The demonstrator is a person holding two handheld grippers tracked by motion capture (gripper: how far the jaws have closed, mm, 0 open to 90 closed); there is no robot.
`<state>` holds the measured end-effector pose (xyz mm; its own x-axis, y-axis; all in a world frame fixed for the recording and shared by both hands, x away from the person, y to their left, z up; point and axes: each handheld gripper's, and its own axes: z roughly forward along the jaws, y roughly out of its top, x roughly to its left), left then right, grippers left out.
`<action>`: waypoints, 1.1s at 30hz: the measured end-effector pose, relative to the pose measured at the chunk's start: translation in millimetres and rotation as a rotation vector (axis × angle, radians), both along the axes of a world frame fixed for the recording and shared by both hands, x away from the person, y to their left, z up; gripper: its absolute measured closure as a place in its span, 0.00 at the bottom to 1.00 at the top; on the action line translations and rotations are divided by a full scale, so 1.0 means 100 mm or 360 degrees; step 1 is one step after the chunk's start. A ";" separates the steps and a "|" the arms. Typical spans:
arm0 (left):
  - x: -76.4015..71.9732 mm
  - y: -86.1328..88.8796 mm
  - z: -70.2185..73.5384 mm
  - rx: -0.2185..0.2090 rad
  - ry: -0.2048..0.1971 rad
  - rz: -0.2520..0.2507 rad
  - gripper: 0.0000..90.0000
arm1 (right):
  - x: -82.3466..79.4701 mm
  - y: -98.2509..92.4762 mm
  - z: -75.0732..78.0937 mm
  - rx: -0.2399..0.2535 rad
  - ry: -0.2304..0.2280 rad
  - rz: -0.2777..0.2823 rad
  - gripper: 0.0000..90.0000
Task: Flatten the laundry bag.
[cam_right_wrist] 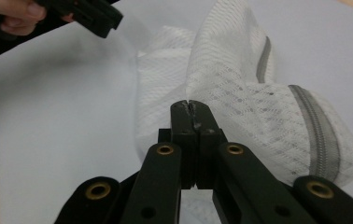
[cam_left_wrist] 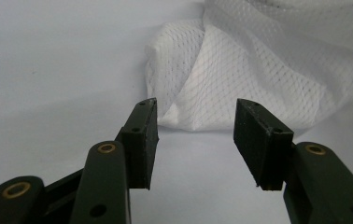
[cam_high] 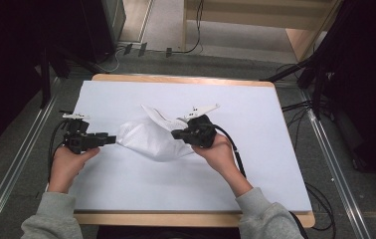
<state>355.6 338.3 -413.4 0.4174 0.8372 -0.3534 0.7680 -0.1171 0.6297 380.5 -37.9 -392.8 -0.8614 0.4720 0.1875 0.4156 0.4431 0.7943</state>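
A white mesh bag (cam_high: 148, 139) with a grey zipper (cam_right_wrist: 314, 126) lies crumpled in the middle of the white table sheet (cam_high: 176, 184). My right gripper (cam_high: 176, 133) is at the bag's right end. In the right gripper view its jaws (cam_right_wrist: 188, 105) are pressed together on a fold of the mesh (cam_right_wrist: 240, 107), which rises in a ridge from the tips. My left gripper (cam_high: 111, 138) points at the bag's left end. Its jaws (cam_left_wrist: 195, 109) stand open, with the bag's corner (cam_left_wrist: 258, 70) just beyond the tips and not touching them. The right gripper view also shows the left gripper (cam_right_wrist: 95, 16), held in a hand.
The white sheet covers a wooden table whose edge (cam_high: 196, 219) shows at the front. Cables (cam_high: 295, 107) trail on the floor at the right, and black stands (cam_high: 320, 74) rise beside the table. A wooden shelf (cam_high: 295, 35) stands behind.
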 end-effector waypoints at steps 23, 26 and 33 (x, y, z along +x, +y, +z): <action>0.18 -0.33 -0.03 0.0028 -0.0013 -0.0127 0.52 | -0.41 0.40 -0.65 -0.0181 0.0233 0.0211 1.00; 0.21 -0.37 -0.04 0.0047 -0.0015 -0.0151 0.52 | -0.44 0.41 -0.68 -0.0195 0.0235 0.0219 1.00; 0.35 -0.44 -0.15 0.0070 -0.0004 -0.0171 0.50 | -0.50 0.40 -0.77 -0.0199 0.0276 0.0219 1.00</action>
